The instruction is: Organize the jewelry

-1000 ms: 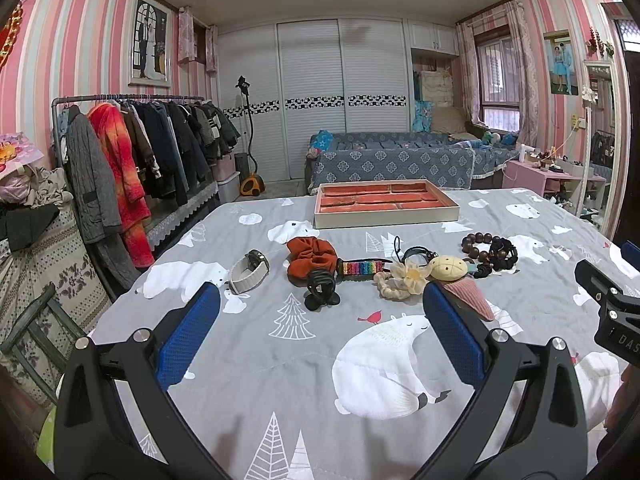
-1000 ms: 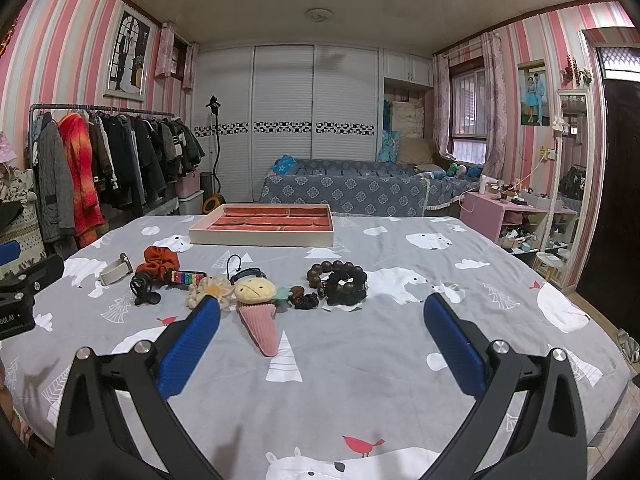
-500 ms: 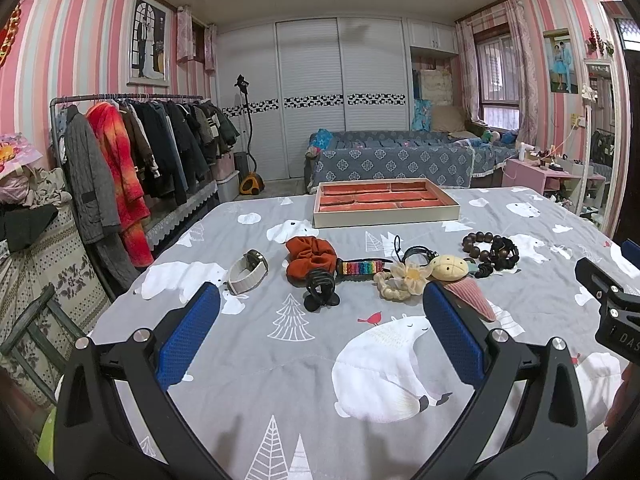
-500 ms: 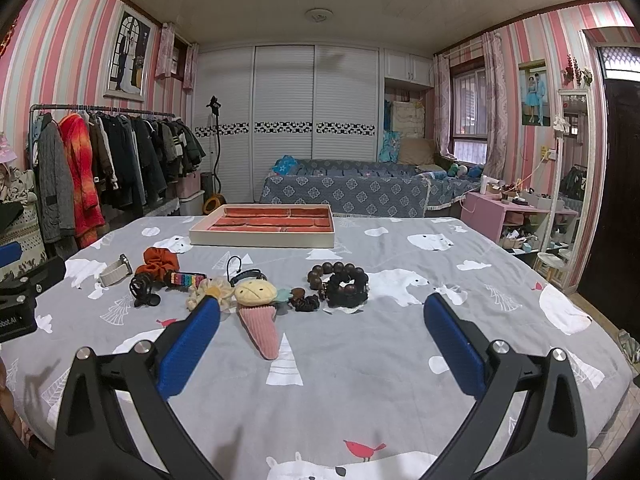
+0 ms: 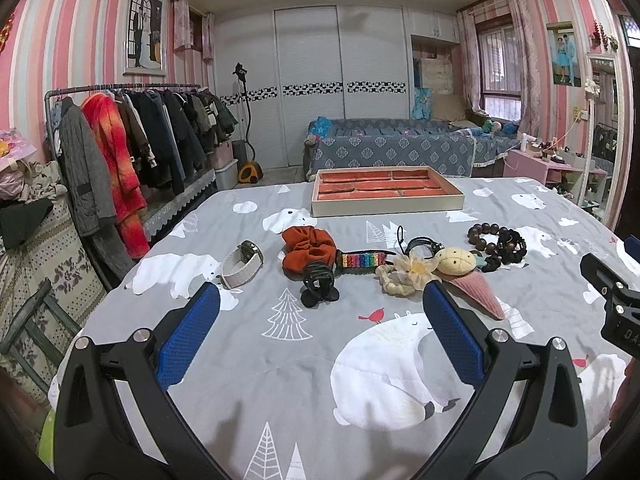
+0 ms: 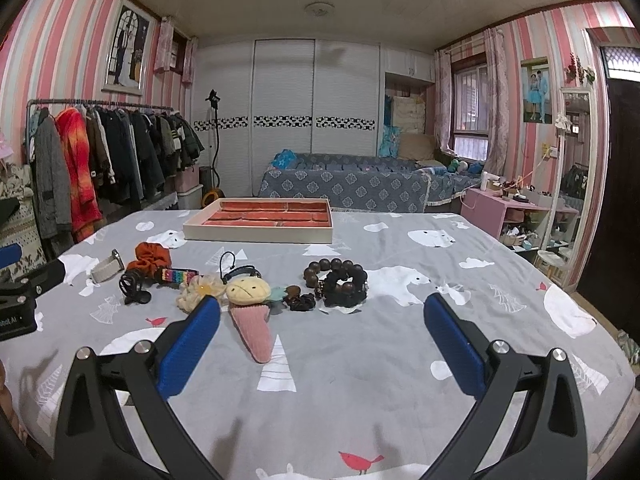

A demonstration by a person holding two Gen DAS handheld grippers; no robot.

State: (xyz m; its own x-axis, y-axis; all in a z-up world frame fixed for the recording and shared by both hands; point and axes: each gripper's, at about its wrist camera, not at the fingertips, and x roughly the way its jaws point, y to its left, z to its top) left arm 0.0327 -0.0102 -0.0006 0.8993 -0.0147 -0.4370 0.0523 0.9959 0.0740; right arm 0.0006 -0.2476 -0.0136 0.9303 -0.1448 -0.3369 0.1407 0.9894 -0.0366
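Jewelry row (image 5: 384,266) beyond both spread grippers (image 5: 320,312) — tray (image 5: 386,194) farther back

The left gripper (image 5: 320,334) has black angular arms with silver screws. Its fingers (image 5: 188,340) carry textured blue pads. The right gripper (image 6: 322,336) looks identical.

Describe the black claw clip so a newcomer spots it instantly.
Start at the orange-lined tray at the bed's far side, then come down to the row of accessories. The black claw clip lies just in front of the rust-orange scrunchie, the only glossy black plastic piece there.
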